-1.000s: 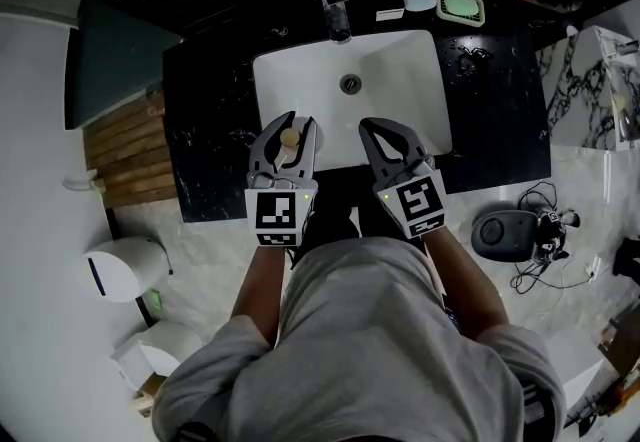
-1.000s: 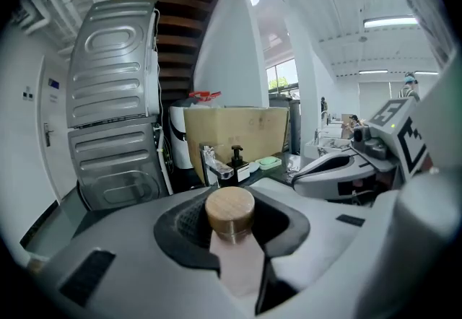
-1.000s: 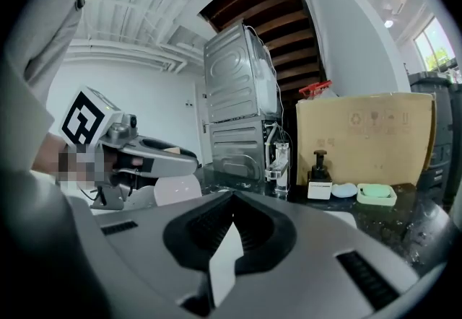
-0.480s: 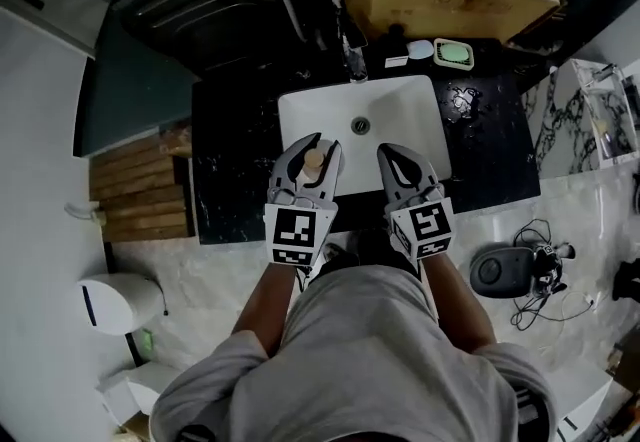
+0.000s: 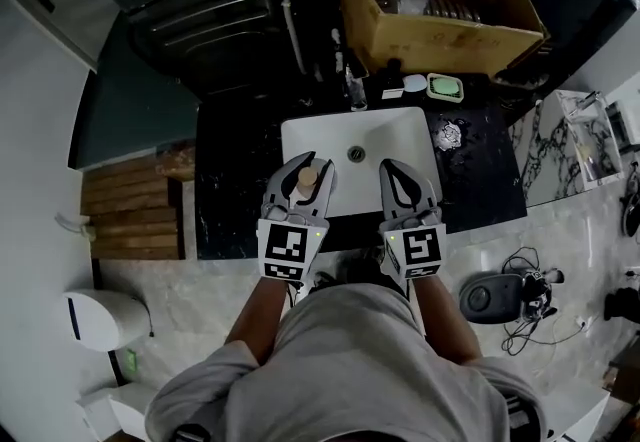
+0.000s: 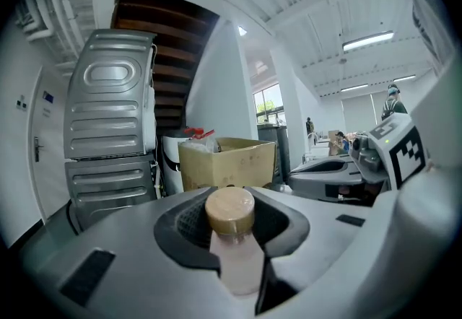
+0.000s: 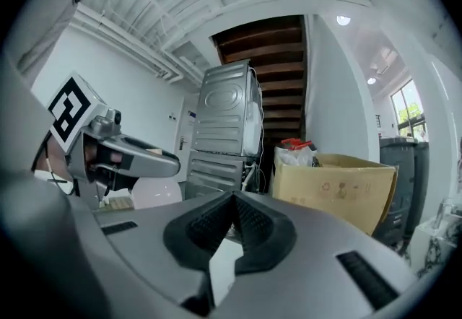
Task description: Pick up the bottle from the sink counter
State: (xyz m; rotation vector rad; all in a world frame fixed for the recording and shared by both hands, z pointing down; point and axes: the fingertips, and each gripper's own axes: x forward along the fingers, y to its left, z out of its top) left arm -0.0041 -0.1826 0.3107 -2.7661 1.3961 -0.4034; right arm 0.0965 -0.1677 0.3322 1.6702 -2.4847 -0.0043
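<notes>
The bottle (image 6: pixel 234 252) is pale pink with a tan cap (image 6: pixel 229 209). The left gripper (image 5: pixel 318 161) and right gripper (image 5: pixel 393 166) are grey with black-and-white square markers (image 5: pixel 285 250). White sink (image 5: pixel 400 130), glossy black worktop (image 5: pixel 235 180); brown cardboard box (image 5: pixel 430 45) at twelve o'clock.

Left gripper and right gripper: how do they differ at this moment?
The left gripper holds a pale bottle with a tan cap between its jaws; the right gripper holds nothing. The left gripper's jaws stand apart, clamped on the bottle's neck, while the right gripper's jaws meet at their tips. Shared: both are the same grey build with a marker cube, held side by side over the front of the white sink.
</notes>
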